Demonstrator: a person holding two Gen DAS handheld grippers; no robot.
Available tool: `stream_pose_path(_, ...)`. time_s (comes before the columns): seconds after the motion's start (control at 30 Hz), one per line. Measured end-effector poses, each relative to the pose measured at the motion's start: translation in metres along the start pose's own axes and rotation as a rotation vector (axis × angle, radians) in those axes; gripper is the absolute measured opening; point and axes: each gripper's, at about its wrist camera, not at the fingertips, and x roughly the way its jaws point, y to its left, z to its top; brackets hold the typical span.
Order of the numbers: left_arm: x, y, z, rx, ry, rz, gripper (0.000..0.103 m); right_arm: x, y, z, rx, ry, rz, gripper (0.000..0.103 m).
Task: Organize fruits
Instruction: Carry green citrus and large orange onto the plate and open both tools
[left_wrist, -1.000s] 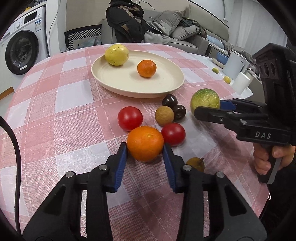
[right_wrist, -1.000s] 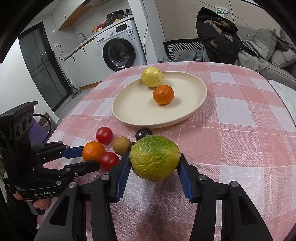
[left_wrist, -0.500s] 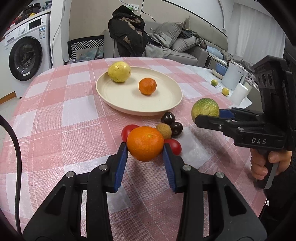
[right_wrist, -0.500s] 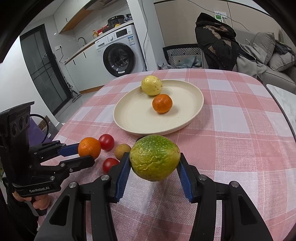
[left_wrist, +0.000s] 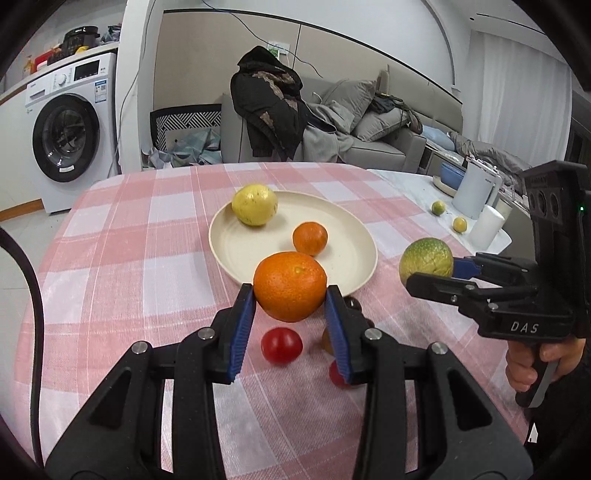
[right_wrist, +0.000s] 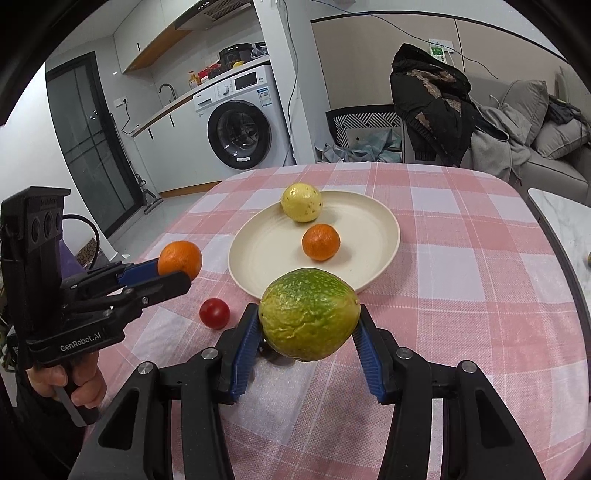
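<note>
The left gripper (left_wrist: 290, 308) has its jaws clamped on an orange (left_wrist: 290, 291), held in the air just short of the plate's (left_wrist: 343, 266) near rim. The right gripper (right_wrist: 308, 338) has its jaws clamped on a green fruit (right_wrist: 308, 318), also lifted, near the same rim and to the right of the orange. On the plate lie a yellow fruit (left_wrist: 255, 205) at the far left and a small orange (left_wrist: 310, 238) nearer the middle. Below the grippers, short of the plate, a tomato (left_wrist: 281, 345) sits on the checked surface (left_wrist: 110, 280), with other small fruits partly hidden behind the jaws.
</note>
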Motion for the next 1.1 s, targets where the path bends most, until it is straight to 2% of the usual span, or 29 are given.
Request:
stream_pose_path(0.43, 0.025, -0.005, 0.016, 0.022, -0.009, 0.022, 0.036, 0.014, -0.001, 0.018, -0.031, -0.004, -0.012, 0.051)
stream_pose_path(0.67, 0.048, 0.003, 0.019, -0.014, 0.01, 0.029, 0.036, 0.03, -0.007, 0.022, 0.018, 0.007, 0.014, 0.051)
stream_pose_path(0.83, 0.064, 0.007, 0.018, -0.023, 0.033, 0.044, 0.036, 0.04, -0.009, 0.024, 0.03, 0.022, 0.0, 0.051)
stream_pose_path(1.1, 0.074, 0.002, 0.015, 0.016, 0.044, 0.071, 0.036, 0.054, -0.013, 0.025, 0.028, 0.031, -0.023, 0.051)
